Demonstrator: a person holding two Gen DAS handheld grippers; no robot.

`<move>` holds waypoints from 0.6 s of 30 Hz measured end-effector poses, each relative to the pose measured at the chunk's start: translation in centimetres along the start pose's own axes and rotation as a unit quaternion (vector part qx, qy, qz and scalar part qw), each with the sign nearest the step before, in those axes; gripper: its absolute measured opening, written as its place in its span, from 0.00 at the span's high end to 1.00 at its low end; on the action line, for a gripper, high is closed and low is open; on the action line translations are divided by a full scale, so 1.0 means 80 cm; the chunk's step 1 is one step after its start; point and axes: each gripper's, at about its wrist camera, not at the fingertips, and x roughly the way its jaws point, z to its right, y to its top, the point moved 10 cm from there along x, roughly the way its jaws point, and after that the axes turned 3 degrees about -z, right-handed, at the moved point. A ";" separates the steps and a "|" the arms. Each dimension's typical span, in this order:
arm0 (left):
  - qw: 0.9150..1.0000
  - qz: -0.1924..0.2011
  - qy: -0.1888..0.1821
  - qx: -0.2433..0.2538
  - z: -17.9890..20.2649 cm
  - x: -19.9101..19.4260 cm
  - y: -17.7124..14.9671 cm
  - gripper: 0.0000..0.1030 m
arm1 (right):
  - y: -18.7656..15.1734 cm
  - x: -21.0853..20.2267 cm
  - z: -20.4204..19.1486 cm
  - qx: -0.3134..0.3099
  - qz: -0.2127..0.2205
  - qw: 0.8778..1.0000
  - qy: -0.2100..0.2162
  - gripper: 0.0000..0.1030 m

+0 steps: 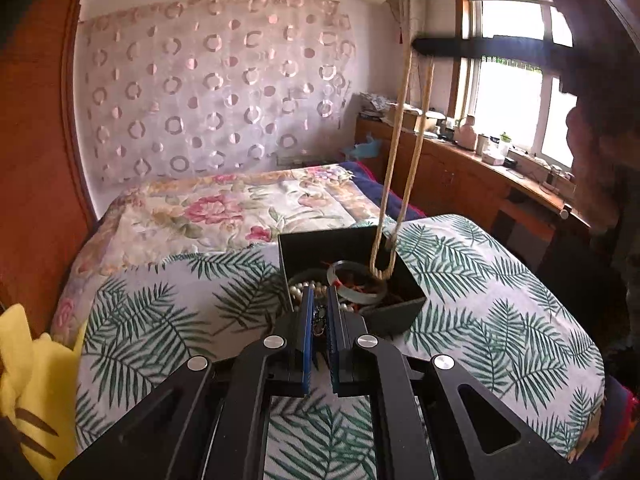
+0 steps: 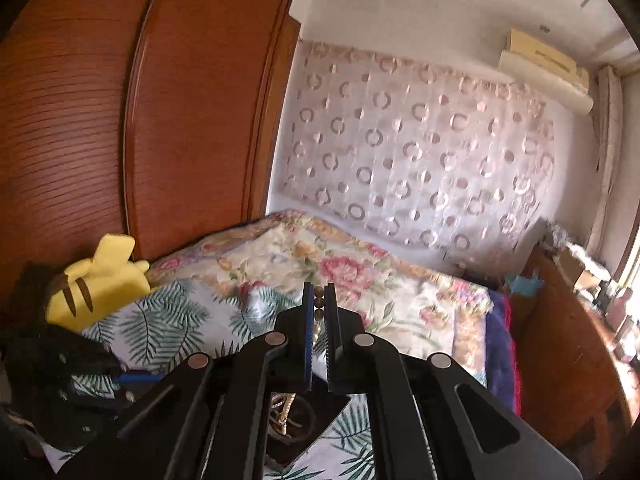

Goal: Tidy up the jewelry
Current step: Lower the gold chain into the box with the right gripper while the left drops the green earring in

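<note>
A black open box (image 1: 400,314) stands on the fern-print cloth and holds a pearl strand (image 1: 298,290), a pale green bangle (image 1: 356,294) and reddish-brown pieces. My left gripper (image 1: 319,310) is at the box's near rim, shut on a small dark metal piece (image 1: 319,322). A long cream bead necklace (image 1: 404,152) hangs in a loop from my right gripper high above, its lower end inside the box. In the right wrist view my right gripper (image 2: 319,300) is shut on that necklace's beads (image 2: 319,302); the box (image 2: 296,424) shows below it.
The fern-print cloth (image 1: 500,320) covers a raised surface by a floral-quilted bed (image 1: 240,208). A yellow plush toy (image 2: 100,276) lies at the left. A wooden wardrobe (image 2: 192,112) stands left, a cluttered wooden sideboard (image 1: 480,160) under the window right.
</note>
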 end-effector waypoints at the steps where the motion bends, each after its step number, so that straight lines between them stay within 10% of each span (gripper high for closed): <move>1: 1.000 0.001 -0.001 0.001 -0.001 0.003 0.005 0.95 | -0.010 0.010 0.000 0.003 -0.009 1.000 0.004 0.94; 18: 0.999 -0.027 -0.044 -0.002 0.003 0.079 0.055 0.95 | -0.115 0.086 -0.013 0.042 -0.094 0.992 0.067 0.94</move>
